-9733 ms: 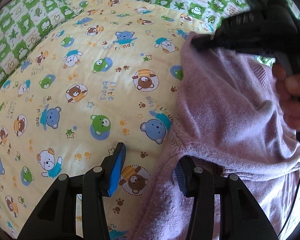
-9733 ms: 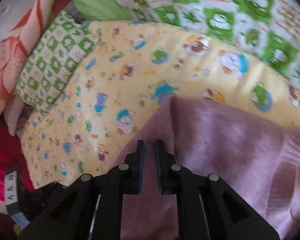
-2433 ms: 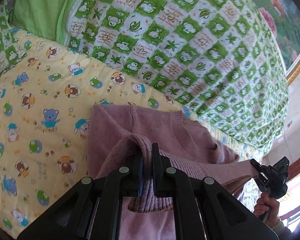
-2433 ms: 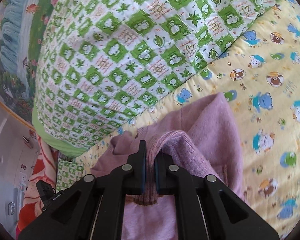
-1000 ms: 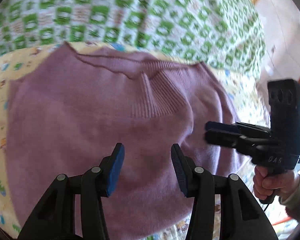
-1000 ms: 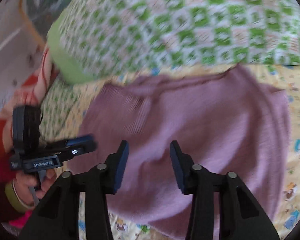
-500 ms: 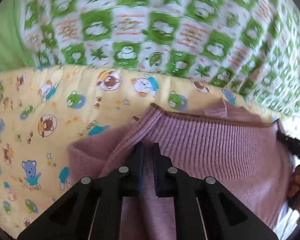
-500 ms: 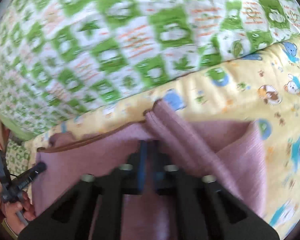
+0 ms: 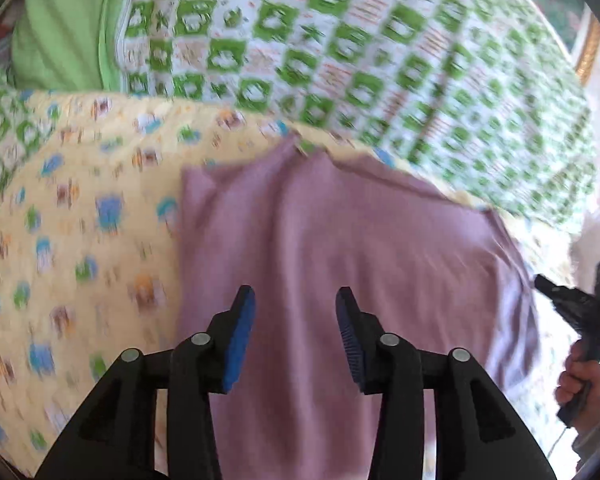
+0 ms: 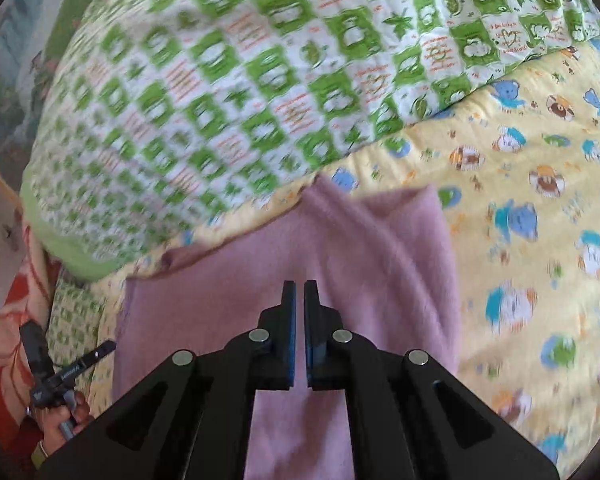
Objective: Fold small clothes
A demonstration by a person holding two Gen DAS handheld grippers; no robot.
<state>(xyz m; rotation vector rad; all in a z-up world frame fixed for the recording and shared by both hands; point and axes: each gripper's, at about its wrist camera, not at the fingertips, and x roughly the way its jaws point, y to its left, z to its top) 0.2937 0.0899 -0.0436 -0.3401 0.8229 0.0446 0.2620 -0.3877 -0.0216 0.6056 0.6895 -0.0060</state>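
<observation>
A mauve knitted sweater (image 9: 340, 240) lies folded and flat on the yellow bear-print quilt (image 9: 80, 220). My left gripper (image 9: 294, 312) is open and empty, held just above the sweater's near part. In the right wrist view the same sweater (image 10: 360, 248) lies under my right gripper (image 10: 300, 300), whose jaws are shut with nothing between them. The right gripper (image 9: 572, 304) also shows at the far right of the left wrist view, off the sweater's edge. The left gripper (image 10: 84, 360) shows at the lower left of the right wrist view.
A green-and-white checked quilt (image 9: 360, 48) is heaped behind the sweater, also in the right wrist view (image 10: 260, 80). A plain green cushion (image 9: 60, 28) lies at the far left. A red and cream blanket (image 10: 8, 320) lies at the left edge.
Both grippers have let go of the sweater's edge and pulled back. The left gripper has opened. The sweater now lies flat on the quilt.
</observation>
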